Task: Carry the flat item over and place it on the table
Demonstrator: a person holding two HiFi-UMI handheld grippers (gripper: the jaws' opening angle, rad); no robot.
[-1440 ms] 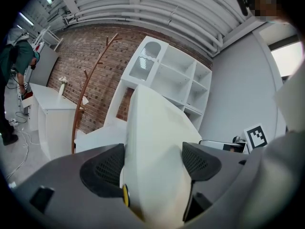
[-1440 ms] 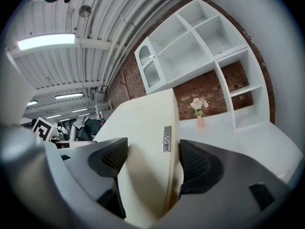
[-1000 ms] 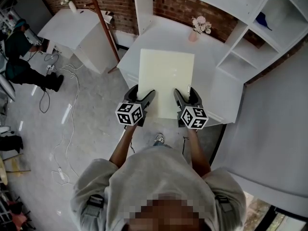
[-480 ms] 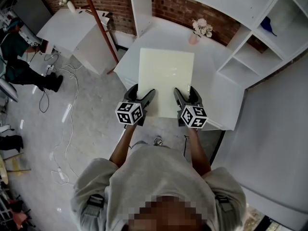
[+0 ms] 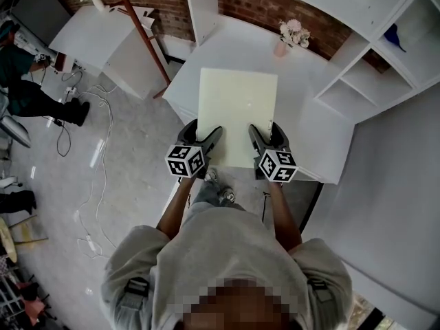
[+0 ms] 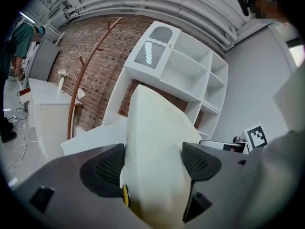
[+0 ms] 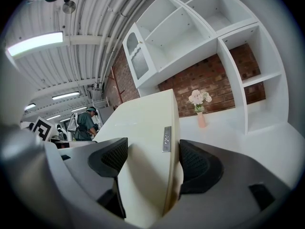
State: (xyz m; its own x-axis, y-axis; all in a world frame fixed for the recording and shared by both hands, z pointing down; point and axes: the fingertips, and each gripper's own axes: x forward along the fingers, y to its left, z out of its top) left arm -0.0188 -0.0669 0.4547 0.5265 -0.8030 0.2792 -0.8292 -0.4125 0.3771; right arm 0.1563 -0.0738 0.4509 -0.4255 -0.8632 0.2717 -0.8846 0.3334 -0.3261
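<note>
cream panel (image 5: 238, 112), near corners lost between fingers (image 5: 212, 140)

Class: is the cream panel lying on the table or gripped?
Gripped: left gripper and right gripper clamp the panel; touching the table, cannot tell.

The cream board (image 5: 238, 115) looks smooth and faintly glossy, the wall (image 5: 249, 4) rough brick.

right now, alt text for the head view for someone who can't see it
Seen from above, a person holds a pale flat panel by its near edge with the left gripper and right gripper, over a white table. A vase of flowers stands at the table's far side, white shelves to the right.
</note>
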